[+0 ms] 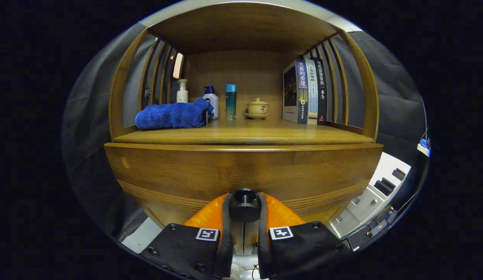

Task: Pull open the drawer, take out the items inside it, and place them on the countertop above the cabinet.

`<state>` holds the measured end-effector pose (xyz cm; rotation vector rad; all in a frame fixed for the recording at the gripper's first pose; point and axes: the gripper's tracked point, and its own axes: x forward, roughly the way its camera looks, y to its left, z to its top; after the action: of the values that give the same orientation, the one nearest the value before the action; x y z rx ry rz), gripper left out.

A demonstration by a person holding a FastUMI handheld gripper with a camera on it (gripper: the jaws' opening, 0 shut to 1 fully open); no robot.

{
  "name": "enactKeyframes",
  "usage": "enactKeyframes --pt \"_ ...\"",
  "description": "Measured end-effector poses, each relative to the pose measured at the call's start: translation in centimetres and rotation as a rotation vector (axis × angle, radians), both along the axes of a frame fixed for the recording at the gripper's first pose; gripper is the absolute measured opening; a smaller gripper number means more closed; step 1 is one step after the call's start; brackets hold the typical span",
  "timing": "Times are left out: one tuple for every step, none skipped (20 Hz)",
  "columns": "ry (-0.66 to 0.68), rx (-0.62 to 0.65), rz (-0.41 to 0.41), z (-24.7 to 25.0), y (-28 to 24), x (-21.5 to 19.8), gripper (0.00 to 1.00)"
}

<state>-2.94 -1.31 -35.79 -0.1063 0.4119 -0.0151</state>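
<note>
On the surface: one towel, three bottles, one lidded cup on one saucer, three books. One drawer with one knob. One tongs, two fingers closed on that knob.

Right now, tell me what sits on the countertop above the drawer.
On the countertop: a blue towel, three bottles, a lidded cup on a saucer, and upright books. The towel hides the bottles' bases. The fingers close around the drawer knob.
</note>
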Motion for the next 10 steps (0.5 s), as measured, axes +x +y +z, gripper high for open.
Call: enactKeyframes --pt "0.000 0.002 -0.001 0.1 0.0 -0.6 0.34" --pt "0.000 0.005 -0.002 0.2 0.0 -1.1 0.34" --pt "0.003 0.007 -0.002 0.3 0.0 -1.7 0.34" --pt "0.005 0.009 -0.002 0.4 0.0 -2.3 0.34" --pt "0.007 0.009 0.000 0.4 0.1 -2.8 0.34" --pt "0.009 0.004 0.005 0.6 0.1 -3.5 0.34" --pt "0.011 0.001 0.009 0.7 0.1 -4.2 0.34" --pt "0.012 -0.002 0.012 0.7 0.1 -5.0 0.34" --pt "0.012 -0.001 0.014 0.7 0.1 -5.6 0.34" --pt "0.012 0.000 0.015 0.9 0.1 -6.3 0.34"
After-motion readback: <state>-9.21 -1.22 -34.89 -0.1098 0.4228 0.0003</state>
